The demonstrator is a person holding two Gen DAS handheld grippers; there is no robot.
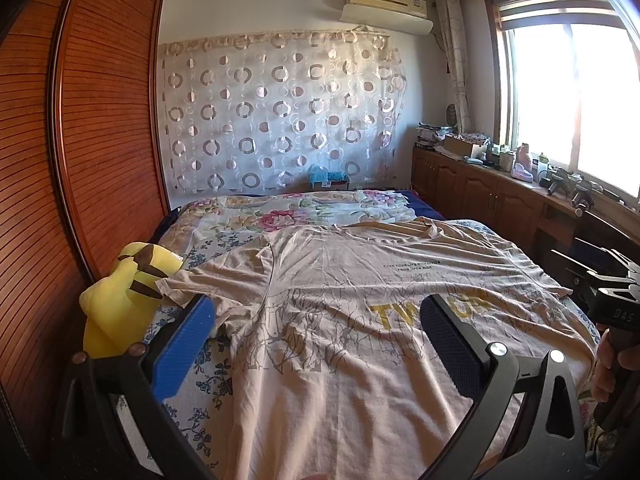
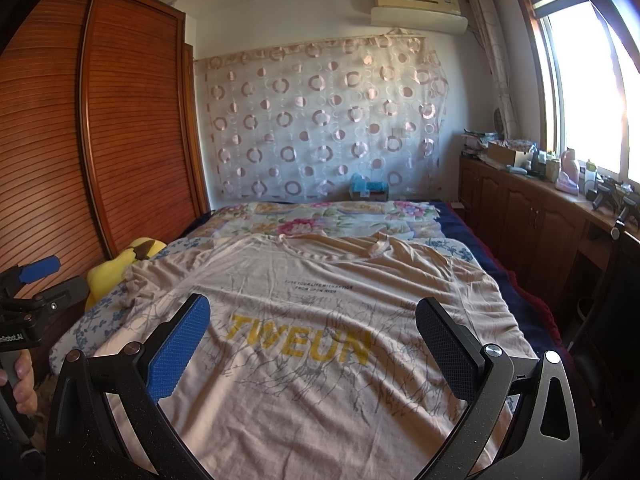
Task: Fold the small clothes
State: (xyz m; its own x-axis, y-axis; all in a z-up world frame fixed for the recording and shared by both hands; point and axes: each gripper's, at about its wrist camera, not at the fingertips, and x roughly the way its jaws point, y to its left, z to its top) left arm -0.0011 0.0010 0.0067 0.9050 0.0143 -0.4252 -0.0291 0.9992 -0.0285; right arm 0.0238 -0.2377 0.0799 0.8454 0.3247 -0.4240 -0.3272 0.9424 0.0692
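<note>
Beige cotton T-shirt w/ yellow "TWEUN" print [image 2: 304, 320] lies spread flat, face up, on floral-sheet bed [image 2: 448, 246], collar at far end. L gripper [image 1: 320, 344] and R gripper [image 2: 312, 344] both hover over hem end, jaws wide apart, nothing held. Looks like pre-fold stage; next prob. needs each claw pinching a side edge or sleeve. Yellow plush toy [image 1: 116, 312] touches the L sleeve, could snag.

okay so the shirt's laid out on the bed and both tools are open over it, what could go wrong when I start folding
Two risks, probably. The shirt is wrinkled, so creases may get folded in. Its left sleeve lies against the yellow plush toy, so the left tool could snag or drag the toy. The right tool looks clear.
</note>
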